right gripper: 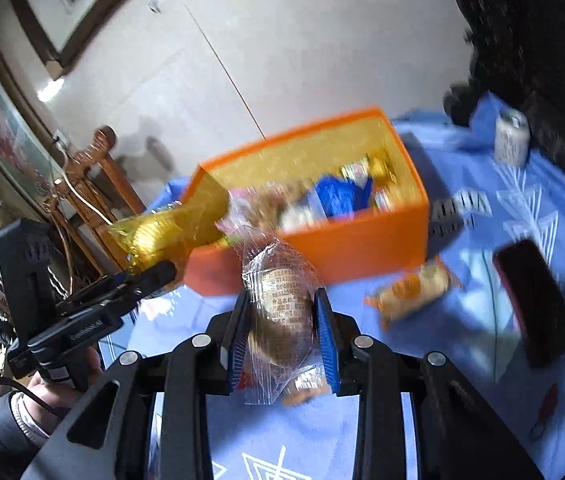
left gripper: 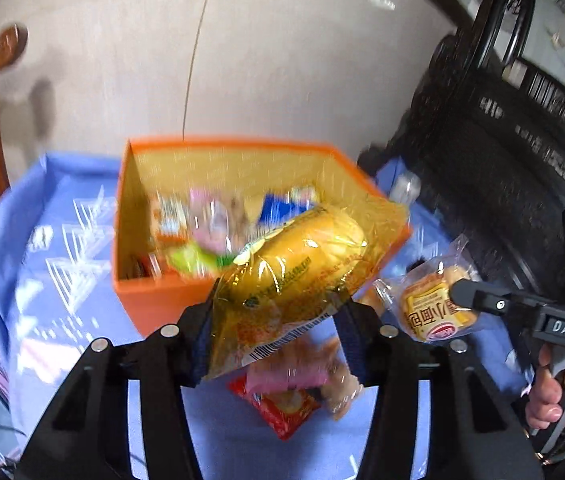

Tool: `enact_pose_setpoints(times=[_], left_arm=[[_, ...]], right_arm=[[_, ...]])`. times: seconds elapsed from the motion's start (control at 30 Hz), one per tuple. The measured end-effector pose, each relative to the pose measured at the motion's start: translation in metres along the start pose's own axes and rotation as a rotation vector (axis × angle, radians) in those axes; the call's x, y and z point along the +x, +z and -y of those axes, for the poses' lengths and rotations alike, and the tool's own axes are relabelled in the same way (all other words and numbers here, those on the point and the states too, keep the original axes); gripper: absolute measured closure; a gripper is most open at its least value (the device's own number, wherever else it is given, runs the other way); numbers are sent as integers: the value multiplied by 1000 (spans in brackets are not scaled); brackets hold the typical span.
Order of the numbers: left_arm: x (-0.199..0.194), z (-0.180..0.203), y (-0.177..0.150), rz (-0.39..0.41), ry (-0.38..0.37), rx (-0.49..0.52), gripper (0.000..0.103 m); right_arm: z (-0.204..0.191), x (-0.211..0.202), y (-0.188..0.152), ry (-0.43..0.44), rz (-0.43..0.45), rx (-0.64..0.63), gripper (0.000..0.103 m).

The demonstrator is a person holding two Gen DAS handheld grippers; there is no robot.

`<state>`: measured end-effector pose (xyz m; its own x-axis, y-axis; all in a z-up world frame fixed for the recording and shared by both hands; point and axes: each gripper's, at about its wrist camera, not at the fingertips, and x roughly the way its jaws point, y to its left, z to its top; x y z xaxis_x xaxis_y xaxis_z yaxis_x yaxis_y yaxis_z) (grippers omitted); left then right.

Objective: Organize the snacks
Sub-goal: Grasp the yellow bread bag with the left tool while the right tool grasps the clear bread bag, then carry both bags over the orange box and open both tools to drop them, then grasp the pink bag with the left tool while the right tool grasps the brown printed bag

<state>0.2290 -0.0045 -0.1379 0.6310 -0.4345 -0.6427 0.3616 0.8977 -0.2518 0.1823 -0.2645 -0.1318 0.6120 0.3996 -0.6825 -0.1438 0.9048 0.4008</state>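
Two grippers, each carrying one wrapped bun toward the orange box (left gripper: 170,300), which stands on the blue-clothed worktop (left gripper: 62,320). The left gripper (left gripper: 278,320) is clenched on the lower end of a bun in yellow film (left gripper: 298,264), which hangs over the box's near corner at 12 o'clock from the jaws. The right gripper (right gripper: 282,336) is clenched across the middle of a bun in clear film (right gripper: 282,304), just short of the box's near wall.

Handling, as judged: both buns are light and soft and would squash under a hard squeeze; the film is slick and crinkly, so a gentle hold across the body or on the sealed end suits best.

Count: one box, already holding several blurred packets; two buns in hand. Loose on the cloth, the left view shows one red packet (left gripper: 282,408) and one pink packet (left gripper: 294,372) at 6 o'clock; the right view shows one orange packet (right gripper: 414,288) at 3 o'clock.
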Motion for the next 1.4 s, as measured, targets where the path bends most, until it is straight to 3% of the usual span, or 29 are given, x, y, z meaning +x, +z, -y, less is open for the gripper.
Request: enact_pose_setpoints(times=[0.17, 0.37, 0.4, 0.43, 0.47, 0.5, 0.53, 0.57, 0.67, 0.8, 0.97, 1.13, 1.4], left_arm=[[-21, 1, 48, 101, 7, 15, 52], [-14, 2, 107, 153, 40, 38, 52], [-12, 2, 114, 157, 55, 44, 46], [-7, 2, 124, 159, 78, 41, 25], [-5, 2, 130, 157, 101, 30, 11], [-4, 0, 136, 163, 148, 8, 4], [-4, 0, 137, 167, 164, -2, 4], [-5, -2, 136, 170, 164, -13, 4], [-6, -9, 119, 160, 154, -42, 4], [5, -18, 74, 50, 144, -73, 4], [8, -18, 7, -56, 185, -50, 4], [6, -17, -42, -157, 182, -51, 4], [-3, -15, -62, -194, 192, -47, 4]], right_arm=[[-16, -15, 42, 27, 106, -62, 71], [-28, -6, 94, 38, 189, -126, 71], [-31, -2, 104, 35, 205, -141, 71], [-33, 2, 113, 30, 215, -155, 68], [-35, 6, 119, 26, 217, -164, 57], [-37, 9, 126, 18, 218, -171, 44], [-39, 10, 130, -11, 227, -170, 21], [-41, 5, 129, -61, 271, -168, 11], [-44, -4, 113, -82, 317, -205, 7], [-30, 11, 69, -140, 187, -215, 7], [-7, 25, -5, -211, 12, -197, 7], [-4, 51, -51, -201, -125, -202, 7], [-8, 108, -75, -216, -234, -269, 7]])
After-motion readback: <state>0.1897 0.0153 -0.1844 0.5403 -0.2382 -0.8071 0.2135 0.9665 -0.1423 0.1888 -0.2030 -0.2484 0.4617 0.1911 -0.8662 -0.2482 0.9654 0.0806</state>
